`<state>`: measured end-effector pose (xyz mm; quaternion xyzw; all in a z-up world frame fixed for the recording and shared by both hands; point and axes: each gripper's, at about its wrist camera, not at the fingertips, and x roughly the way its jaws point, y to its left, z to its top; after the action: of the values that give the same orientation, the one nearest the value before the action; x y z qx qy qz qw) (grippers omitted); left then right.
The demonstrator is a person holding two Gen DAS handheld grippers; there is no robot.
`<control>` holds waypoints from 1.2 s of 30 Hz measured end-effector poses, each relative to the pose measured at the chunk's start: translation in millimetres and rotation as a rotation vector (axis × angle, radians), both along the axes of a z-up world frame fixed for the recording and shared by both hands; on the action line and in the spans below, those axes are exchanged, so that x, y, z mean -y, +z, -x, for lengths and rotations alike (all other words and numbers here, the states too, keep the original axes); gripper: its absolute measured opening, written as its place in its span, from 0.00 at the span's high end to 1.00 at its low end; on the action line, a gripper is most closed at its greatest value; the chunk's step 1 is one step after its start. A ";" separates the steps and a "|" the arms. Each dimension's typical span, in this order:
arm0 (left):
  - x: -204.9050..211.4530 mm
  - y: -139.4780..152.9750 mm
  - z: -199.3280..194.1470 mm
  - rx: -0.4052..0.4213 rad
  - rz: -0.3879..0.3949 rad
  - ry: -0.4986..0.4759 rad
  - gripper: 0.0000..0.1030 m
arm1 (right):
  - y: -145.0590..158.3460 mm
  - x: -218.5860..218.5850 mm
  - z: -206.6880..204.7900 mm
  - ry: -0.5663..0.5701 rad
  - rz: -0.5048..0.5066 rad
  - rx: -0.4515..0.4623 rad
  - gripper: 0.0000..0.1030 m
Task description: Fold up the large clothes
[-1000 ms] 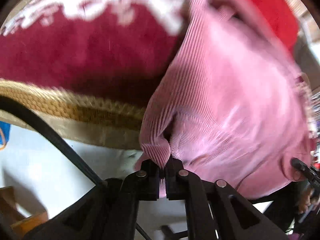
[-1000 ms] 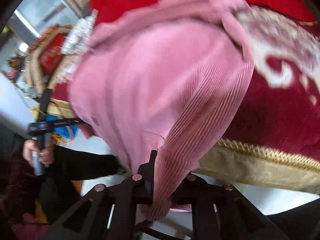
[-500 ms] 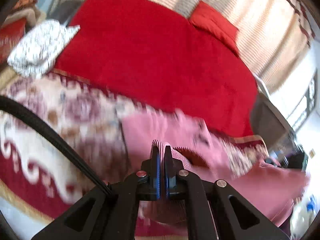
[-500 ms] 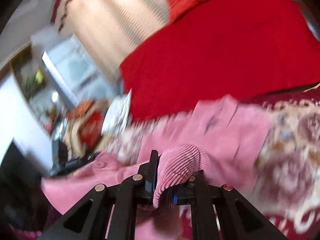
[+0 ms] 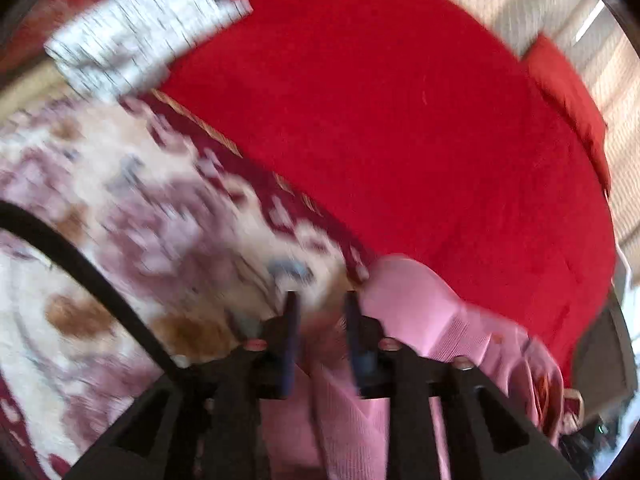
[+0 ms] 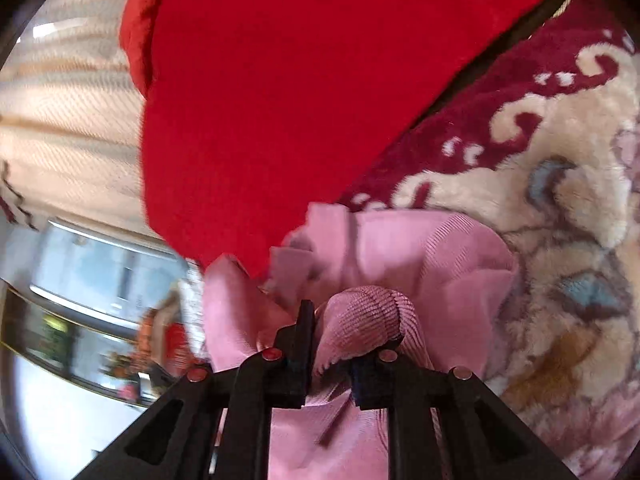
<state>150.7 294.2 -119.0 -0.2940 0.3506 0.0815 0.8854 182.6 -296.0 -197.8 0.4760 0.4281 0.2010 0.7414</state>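
Corduroy in pink, the large garment (image 6: 420, 248) lies bunched at the near edge of the bed, partly on the patterned cream-and-maroon blanket (image 6: 560, 184) and close to where that blanket meets the red bedspread (image 6: 280, 100). The left hand-held gripper (image 5: 318, 316) has its jaws opening; pink cloth shows low between them and beside the right-hand finger, but the pads no longer seem to press on it, though the blur makes this hard to judge. The right hand-held gripper (image 6: 348, 344) is also starting to open, yet a ribbed fold of the corduroy is bulging up between its fingers and looks pinched there. A white speckled cloth (image 5: 140, 32) sits toward the far left corner of the bed, away from the work. The step in hand appears to be laying the garment down on the bed and letting go of it. Next, I judge, the right gripper must free its fold completely, and both grippers then need fresh holds on an edge or corners so the crumpled cloth can be spread flat before any fold.
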 end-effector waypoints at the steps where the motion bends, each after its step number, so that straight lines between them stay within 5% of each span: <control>1: 0.3 3.1 2.6 0.010 -0.020 0.026 0.58 | 1.2 -2.5 -0.6 -0.006 -0.021 0.010 0.83; 7: 28.7 33.4 19.9 0.089 -0.170 -0.010 0.56 | 11.4 0.5 13.4 -0.026 -0.102 0.062 0.78; 10: 60.6 31.6 18.9 0.074 -0.246 -0.108 0.55 | 18.9 2.7 22.9 -0.056 -0.196 0.122 0.60; 11: 68.0 28.6 18.2 0.060 -0.259 -0.133 0.49 | 24.9 2.1 27.3 -0.070 -0.189 0.153 0.39; 12: 80.8 28.0 20.2 0.036 -0.288 -0.157 0.45 | 37.1 2.9 36.7 -0.113 -0.156 0.213 0.31; 14: 99.4 23.2 20.3 -0.012 -0.368 -0.169 0.33 | 65.5 1.5 55.7 -0.168 -0.067 0.361 0.31; 16: 111.5 16.7 19.0 -0.046 -0.435 -0.169 0.32 | 88.6 -11.4 64.2 -0.139 0.062 0.417 0.31; 20: 122.2 -7.3 7.2 -0.176 -0.493 -0.175 0.32 | 94.9 -87.6 52.5 0.030 0.453 0.355 0.34; 22: 124.4 -15.9 5.4 -0.204 -0.502 -0.180 0.32 | 74.8 -122.7 30.8 0.126 0.550 0.274 0.49; 24: 127.1 -21.8 5.5 -0.210 -0.533 -0.185 0.32 | 52.0 -141.2 3.0 0.144 0.646 0.185 0.54; 29: 135.5 -26.4 8.5 -0.186 -0.604 -0.201 0.32 | -6.6 -127.4 -55.9 0.056 0.687 -0.049 0.59; 36: 143.9 -19.4 10.7 -0.157 -0.655 -0.196 0.32 | 14.8 -144.6 -38.4 0.030 0.715 0.045 0.59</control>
<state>140.0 150.3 -138.5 0.0478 0.3995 0.1269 0.9067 221.0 -151.4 -183.0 0.1758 0.4618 0.0597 0.8674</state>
